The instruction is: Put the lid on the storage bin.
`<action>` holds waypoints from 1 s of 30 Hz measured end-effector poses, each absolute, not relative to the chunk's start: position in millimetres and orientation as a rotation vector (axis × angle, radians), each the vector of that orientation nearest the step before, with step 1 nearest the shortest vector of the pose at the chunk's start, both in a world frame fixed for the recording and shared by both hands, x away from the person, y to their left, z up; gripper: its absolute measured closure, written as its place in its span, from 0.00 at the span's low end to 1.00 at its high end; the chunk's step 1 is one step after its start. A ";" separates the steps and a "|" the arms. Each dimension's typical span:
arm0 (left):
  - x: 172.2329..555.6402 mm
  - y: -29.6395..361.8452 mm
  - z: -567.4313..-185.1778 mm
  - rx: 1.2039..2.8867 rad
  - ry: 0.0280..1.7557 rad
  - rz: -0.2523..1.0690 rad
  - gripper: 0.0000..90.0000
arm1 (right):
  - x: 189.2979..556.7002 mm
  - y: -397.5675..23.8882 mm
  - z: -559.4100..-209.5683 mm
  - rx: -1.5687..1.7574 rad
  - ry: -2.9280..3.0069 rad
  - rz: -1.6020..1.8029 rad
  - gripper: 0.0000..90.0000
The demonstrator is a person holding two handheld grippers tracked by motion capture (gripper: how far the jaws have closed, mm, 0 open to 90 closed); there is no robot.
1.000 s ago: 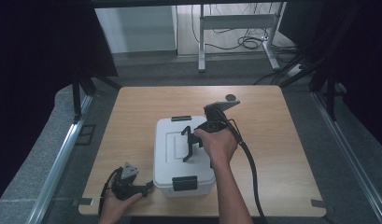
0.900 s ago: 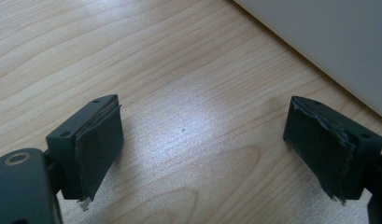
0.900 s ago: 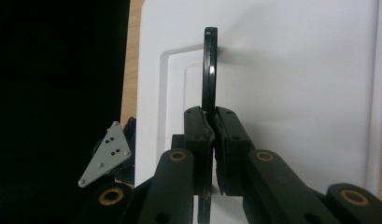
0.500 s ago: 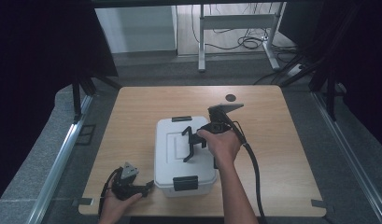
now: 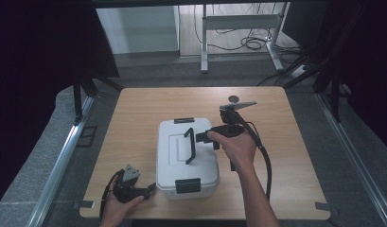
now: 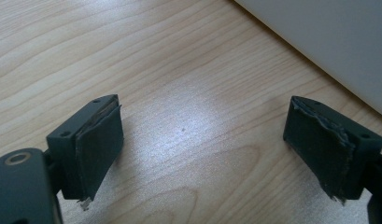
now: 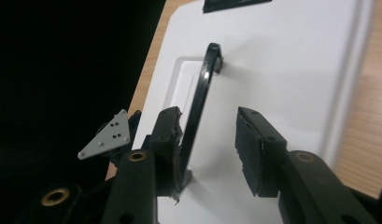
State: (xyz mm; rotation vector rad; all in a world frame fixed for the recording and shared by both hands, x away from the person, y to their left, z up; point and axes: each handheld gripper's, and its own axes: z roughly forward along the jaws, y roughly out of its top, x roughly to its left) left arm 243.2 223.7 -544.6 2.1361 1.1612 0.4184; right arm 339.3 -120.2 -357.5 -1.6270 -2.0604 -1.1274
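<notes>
A white lidded box (image 5: 174, 153) stands in the middle of the table, its black handle (image 5: 190, 145) raised upright. My right gripper (image 5: 201, 137) reaches in from the right. Its jaws have just been opening, and the handle (image 7: 200, 98) stands between them, close against the left pad and well clear of the right one. In the right gripper view the right gripper (image 7: 209, 135) hangs over the lid (image 7: 282, 60). My left gripper (image 5: 146, 190) rests open on the wood by the box's front left corner. Nothing lies between the left gripper (image 6: 202, 135) jaws, and the box wall (image 6: 328, 42) is beyond them.
The wooden table (image 5: 134, 118) has bare room left and right of the box. Black latches sit at the lid's front (image 5: 188, 185) and rear (image 5: 183, 120). A small dark round spot (image 5: 233, 99) lies near the far edge. The right gripper's cable (image 5: 267, 165) trails back along the forearm.
My right hand has shifted a little to the right, off the handle, which stays raised. The left hand and the box have not moved.
</notes>
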 end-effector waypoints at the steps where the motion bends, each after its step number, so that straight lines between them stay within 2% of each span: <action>1: 243.2 223.7 -544.6 2.136 1.161 0.418 0.13 | 338.6 -125.2 -356.1 -1.621 -2.061 -1.139 0.65; 11: 243.9 223.4 -544.5 2.136 1.162 0.417 0.13 | 337.3 -176.3 -361.3 -1.620 -2.075 -1.237 0.61; 24: 244.3 222.9 -544.9 2.129 1.166 0.420 0.13 | 327.8 -228.8 -406.7 -1.553 -2.099 -1.340 0.57; 30: 244.2 222.9 -544.9 2.127 1.168 0.421 0.13 | 323.0 -260.4 -441.4 -1.599 -2.049 -1.355 0.54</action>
